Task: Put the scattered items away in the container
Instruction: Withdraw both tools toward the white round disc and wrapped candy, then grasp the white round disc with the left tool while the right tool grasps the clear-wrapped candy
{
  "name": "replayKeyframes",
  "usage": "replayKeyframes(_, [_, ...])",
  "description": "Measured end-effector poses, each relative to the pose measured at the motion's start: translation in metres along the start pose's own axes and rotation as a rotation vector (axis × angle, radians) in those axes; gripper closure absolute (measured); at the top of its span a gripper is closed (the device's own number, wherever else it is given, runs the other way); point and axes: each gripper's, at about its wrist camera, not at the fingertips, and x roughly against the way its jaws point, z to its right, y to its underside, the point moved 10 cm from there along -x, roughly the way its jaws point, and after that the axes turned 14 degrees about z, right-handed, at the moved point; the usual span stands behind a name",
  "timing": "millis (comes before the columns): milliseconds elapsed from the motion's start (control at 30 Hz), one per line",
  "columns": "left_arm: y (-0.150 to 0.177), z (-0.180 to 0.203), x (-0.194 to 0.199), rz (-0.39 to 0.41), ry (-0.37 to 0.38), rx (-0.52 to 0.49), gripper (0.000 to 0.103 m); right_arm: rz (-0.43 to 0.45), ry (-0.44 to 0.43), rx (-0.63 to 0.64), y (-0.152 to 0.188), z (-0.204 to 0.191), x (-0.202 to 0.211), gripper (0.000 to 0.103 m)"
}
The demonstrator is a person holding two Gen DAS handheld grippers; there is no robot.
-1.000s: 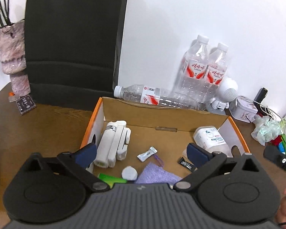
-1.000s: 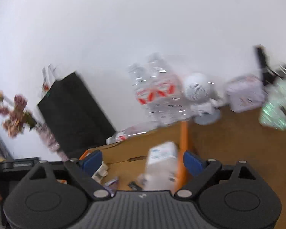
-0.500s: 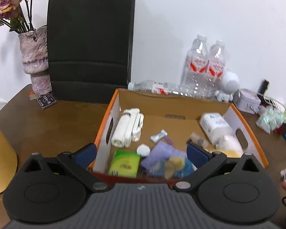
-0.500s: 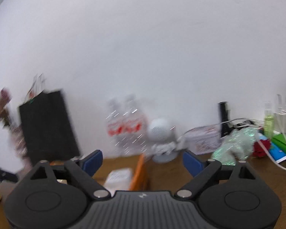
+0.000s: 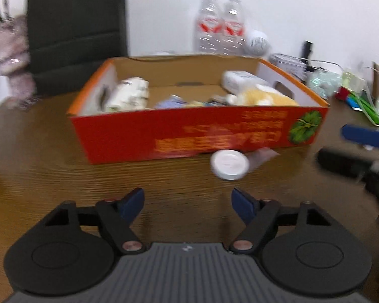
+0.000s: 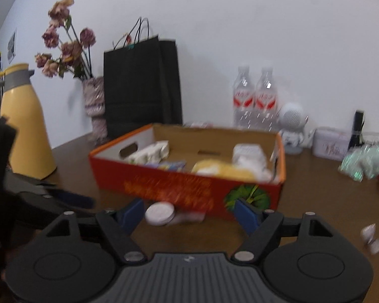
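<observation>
A red-orange cardboard box [image 5: 197, 133] stands on the brown table and holds several items: a white pack, a yellow soft thing, a purple cloth. It also shows in the right wrist view [image 6: 189, 189]. A white round lid-like container [image 5: 229, 164] lies on the table just in front of the box, also in the right wrist view [image 6: 160, 213], with a pale wrapper beside it. My left gripper [image 5: 188, 203] is open and empty, short of the box. My right gripper [image 6: 189, 213] is open and empty, close to the box front. A small white wrapped item [image 6: 372, 238] lies at right.
A black paper bag [image 6: 141, 88], a vase of dried flowers [image 6: 93, 106], a yellow jug [image 6: 25, 126], two water bottles [image 5: 219, 32], a white speaker [image 6: 291, 126] and clutter [image 5: 353, 88] stand around the box. The right gripper shows in the left wrist view [image 5: 363, 136].
Both grippers pulled back from above the box to low in front of it. The box's red front and the white round container came into view. Both views are motion-blurred.
</observation>
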Motion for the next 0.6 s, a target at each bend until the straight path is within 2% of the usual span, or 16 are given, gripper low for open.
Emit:
replayKeyframes(100, [-0.006,0.013,-0.011,0.013,0.028,-0.003,0.026,-0.017,0.019,-0.013,0.004,0.005,-0.004,0.037])
replayKeyframes(200, [-0.01,0.018,-0.022,0.017,0.015,-0.007,0.039,-0.02,0.034,-0.051,0.007,0.014,-0.007,0.039])
replayKeyframes(233, [-0.01,0.017,-0.026,0.006,0.006,-0.002,0.049,-0.018,0.036,-0.068,0.008,0.018,-0.007,0.039])
replayKeyframes(267, [-0.008,0.017,-0.03,-0.005,0.009,0.012,0.052,-0.018,0.034,-0.084,0.01,0.021,-0.007,0.039])
replayKeyframes(433, [-0.005,0.024,-0.037,0.006,-0.011,0.002,0.051,-0.03,0.024,-0.104,0.016,0.025,-0.01,0.041])
replayKeyframes(500, [-0.006,0.023,-0.038,0.014,-0.023,-0.003,0.062,-0.033,0.017,-0.1,0.017,0.023,-0.01,0.041])
replayKeyframes(600, [-0.005,0.014,-0.032,0.014,-0.04,0.026,0.064,-0.037,0.009,-0.093,0.018,0.021,-0.01,0.041])
